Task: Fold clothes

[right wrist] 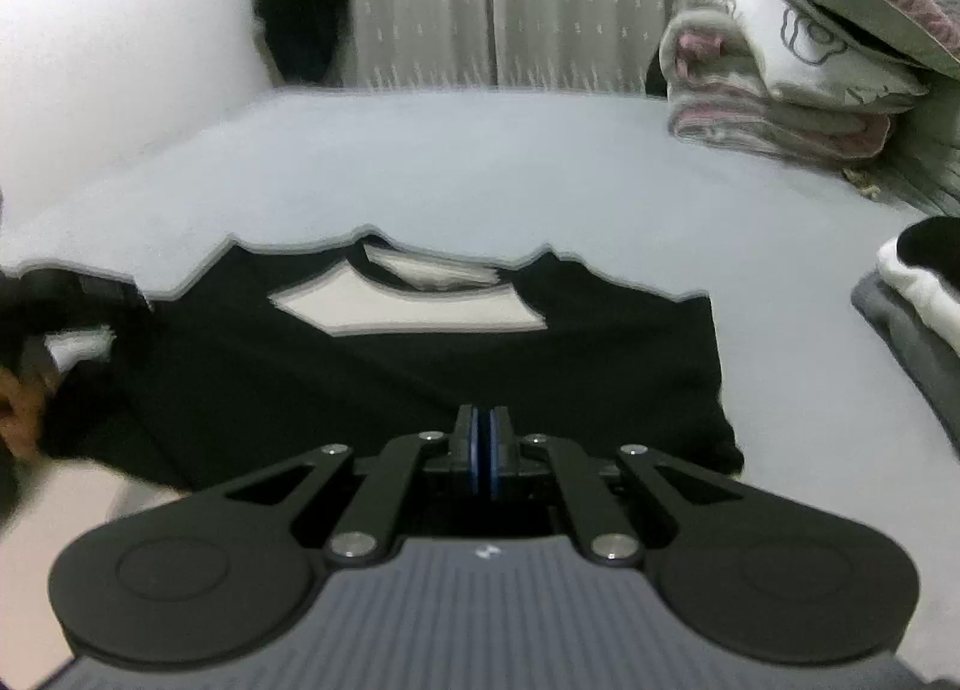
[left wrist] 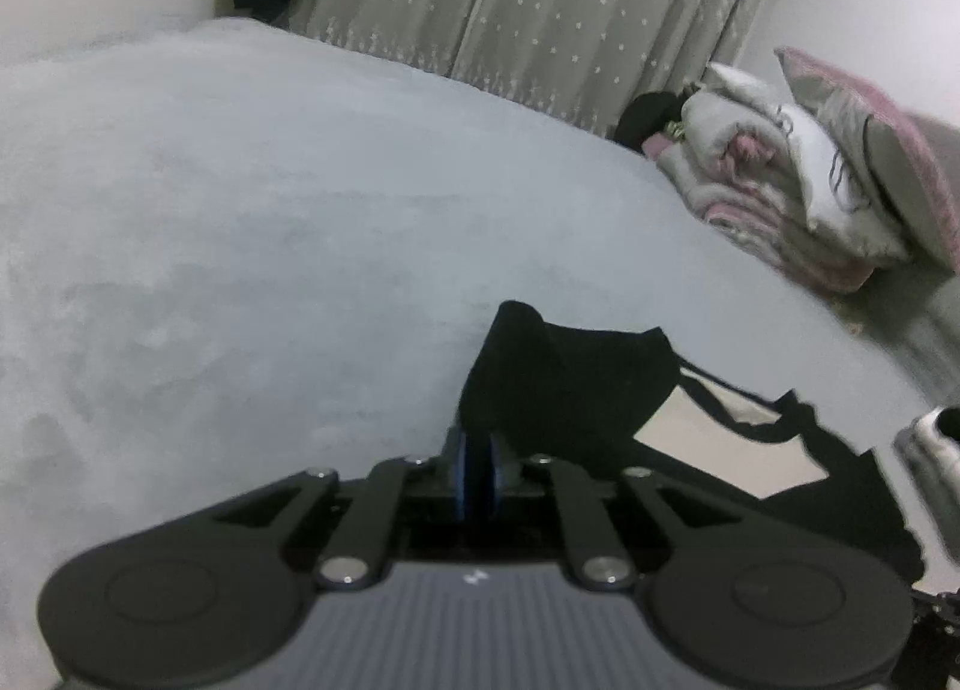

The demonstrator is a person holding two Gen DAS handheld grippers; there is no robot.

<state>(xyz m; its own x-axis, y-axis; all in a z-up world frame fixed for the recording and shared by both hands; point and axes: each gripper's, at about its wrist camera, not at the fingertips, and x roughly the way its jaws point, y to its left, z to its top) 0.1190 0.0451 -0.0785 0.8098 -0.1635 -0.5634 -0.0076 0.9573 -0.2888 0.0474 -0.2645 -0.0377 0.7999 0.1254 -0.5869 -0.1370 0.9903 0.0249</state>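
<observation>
Jaws of left gripper [left wrist: 477, 459] pinched on a raised corner of the black cotton T-shirt [right wrist: 420, 366]; jaws of right gripper [right wrist: 483, 453] pinched at its near hem. Shirt lies mostly flat on the pale grey bed [right wrist: 540, 168], neck opening away. Looks mid-fold: next, carry both held edges across together, keeping tension even. Beyond, folded pink-grey blanket stack [right wrist: 774, 108], grey patterned curtains [right wrist: 540, 0].

Legible text, labels, brands, numbers: none in either view.

Only marks present:
- Small white emblem on the ribbed grey housing of the left gripper [left wrist: 478, 453]; too small to read.
- Matching white emblem on the right gripper [right wrist: 483, 450]; unreadable.
- Grey outline drawing on a white folded cloth [right wrist: 804, 39] in the stack; a figure, not lettering.
</observation>
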